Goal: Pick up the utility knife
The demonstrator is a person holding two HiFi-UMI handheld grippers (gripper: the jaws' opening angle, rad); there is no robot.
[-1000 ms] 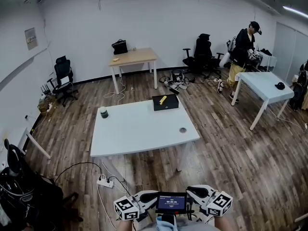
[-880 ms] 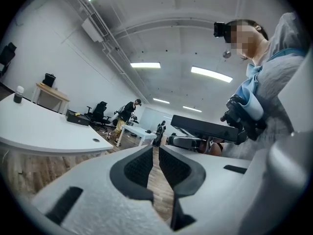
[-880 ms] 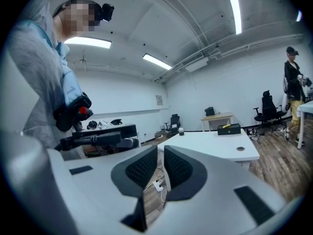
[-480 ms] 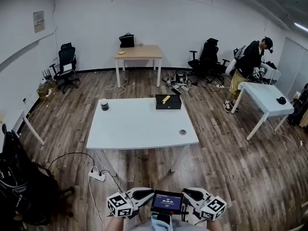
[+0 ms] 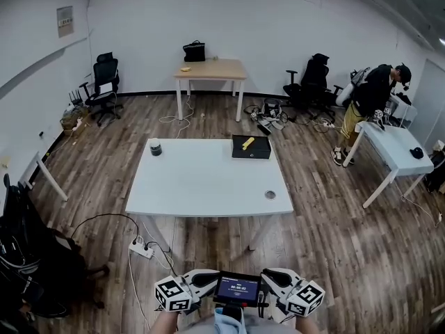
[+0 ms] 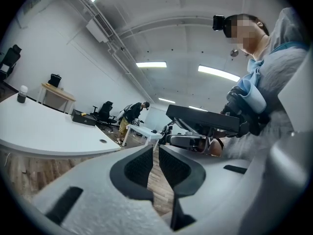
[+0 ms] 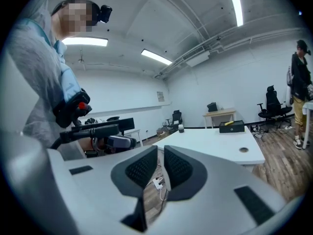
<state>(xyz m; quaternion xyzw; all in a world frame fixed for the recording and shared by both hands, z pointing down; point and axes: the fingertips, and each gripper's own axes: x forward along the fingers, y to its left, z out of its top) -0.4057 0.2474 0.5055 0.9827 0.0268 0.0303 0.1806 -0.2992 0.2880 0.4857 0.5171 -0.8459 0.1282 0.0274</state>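
The yellow utility knife point(image 5: 247, 143) lies on top of a black box point(image 5: 251, 149) at the far edge of the white table point(image 5: 201, 186). It also shows small in the right gripper view, as the utility knife point(image 7: 229, 123) on the box point(image 7: 232, 127). My left gripper point(image 5: 206, 280) and right gripper point(image 5: 272, 278) hang close to my body at the picture's bottom edge, far short of the table, pointing towards each other. The left gripper point(image 6: 155, 155) and the right gripper point(image 7: 160, 165) both have their jaws together with nothing between them.
A dark jar point(image 5: 155, 147) stands at the table's far left, a round cable hole point(image 5: 270, 195) near its right edge. A power strip point(image 5: 141, 245) with cables lies on the floor under the near side. A person point(image 5: 372, 96) stands by a second white table point(image 5: 393, 145).
The head view has swung, so the room's far wall, wooden table and standing person sit further right in the picture. Both grippers stay low at the bottom edge, still shut and empty.
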